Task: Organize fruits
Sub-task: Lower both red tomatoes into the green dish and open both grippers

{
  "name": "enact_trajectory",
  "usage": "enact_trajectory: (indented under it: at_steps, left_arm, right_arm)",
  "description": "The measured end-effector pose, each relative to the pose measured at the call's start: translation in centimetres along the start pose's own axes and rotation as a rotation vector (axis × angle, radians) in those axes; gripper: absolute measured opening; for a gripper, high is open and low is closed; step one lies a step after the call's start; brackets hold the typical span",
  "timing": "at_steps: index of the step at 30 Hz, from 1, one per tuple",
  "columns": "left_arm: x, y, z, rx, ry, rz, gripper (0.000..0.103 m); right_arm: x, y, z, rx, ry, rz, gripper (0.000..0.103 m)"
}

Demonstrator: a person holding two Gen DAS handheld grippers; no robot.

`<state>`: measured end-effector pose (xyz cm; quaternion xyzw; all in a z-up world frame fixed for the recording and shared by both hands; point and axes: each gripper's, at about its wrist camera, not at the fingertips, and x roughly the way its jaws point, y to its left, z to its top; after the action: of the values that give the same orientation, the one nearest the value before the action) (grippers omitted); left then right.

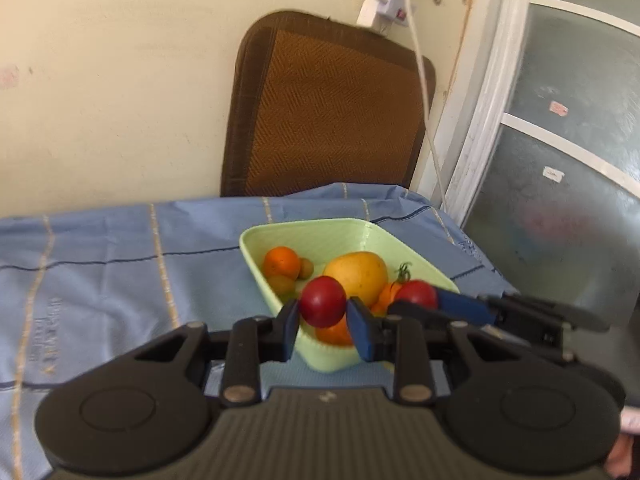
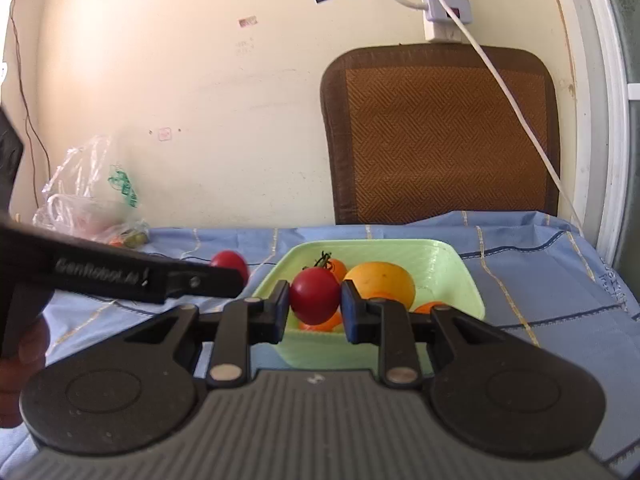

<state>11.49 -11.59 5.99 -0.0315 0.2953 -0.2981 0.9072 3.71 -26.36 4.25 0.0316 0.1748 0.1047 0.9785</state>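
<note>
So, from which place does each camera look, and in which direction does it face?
Left wrist: sits on the left gripper, faces the green tray, the wall and the door; its fingers grip a red tomato; the right gripper enters from the right.
Right wrist: sits on the right gripper, faces the same tray and the wall; grips a stemmed tomato; the left gripper and a hand show at left.
Shared: tray, yellow fruit, brown cushion, blue cloth.

Right tool grips a red tomato above the green tray.
</note>
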Motion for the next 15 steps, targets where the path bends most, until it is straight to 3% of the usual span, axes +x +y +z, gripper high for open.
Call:
enact_trajectory:
  at_steps: [5, 8, 15]
  left_arm:
    - [3.6, 0.7, 1.0, -0.039, 0.048, -0.016, 0.027]
    - [4.3, 0.7, 1.1, -0.035, 0.044, -0.014, 0.033]
    - [1.6, 1.4, 0.5, -0.074, -0.007, 0.007, 0.036]
  right_arm:
    - [2.0, -0.3, -0.6, -0.017, 0.026, -0.015, 0.030]
    - [2.2, -0.3, -1.0, -0.004, 0.029, -0.006, 0.031]
    - [1.1, -0.7, -1.0, 0.021, -0.019, -0.007, 0.035]
